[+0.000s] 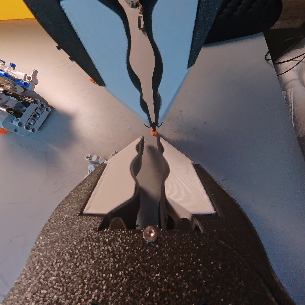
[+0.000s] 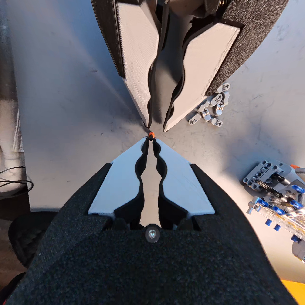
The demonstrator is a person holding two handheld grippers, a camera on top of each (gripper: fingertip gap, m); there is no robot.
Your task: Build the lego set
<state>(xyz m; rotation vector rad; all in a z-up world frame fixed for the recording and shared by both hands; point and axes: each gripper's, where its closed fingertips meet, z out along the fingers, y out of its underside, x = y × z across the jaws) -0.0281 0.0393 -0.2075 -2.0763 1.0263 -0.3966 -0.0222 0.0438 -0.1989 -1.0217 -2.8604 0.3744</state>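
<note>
My right gripper [image 2: 150,139] is shut on a tiny black pin with an orange bush [image 2: 151,135] at its tip. It holds it just above the grey table [image 2: 74,99]. My left gripper [image 1: 150,137] is open and empty, with a narrow gap between its jaws. It faces the right gripper tip to tip, and the orange bush [image 1: 153,132] sits just beyond its right fingertip [image 1: 158,140]. The right gripper [image 1: 153,125] comes in from the top of the left wrist view. The left gripper [image 2: 156,128] comes in from the top of the right wrist view.
A grey and blue brick-built assembly [image 1: 21,105] [image 2: 277,194] lies on the table to one side. A pile of several small grey connectors [image 1: 94,160] [image 2: 212,109] lies beside the left gripper. A loose orange piece [image 1: 92,79], a black cable [image 2: 14,181] and a yellow object [image 2: 293,292] sit farther off. The grippers are tip to tip, or close to it.
</note>
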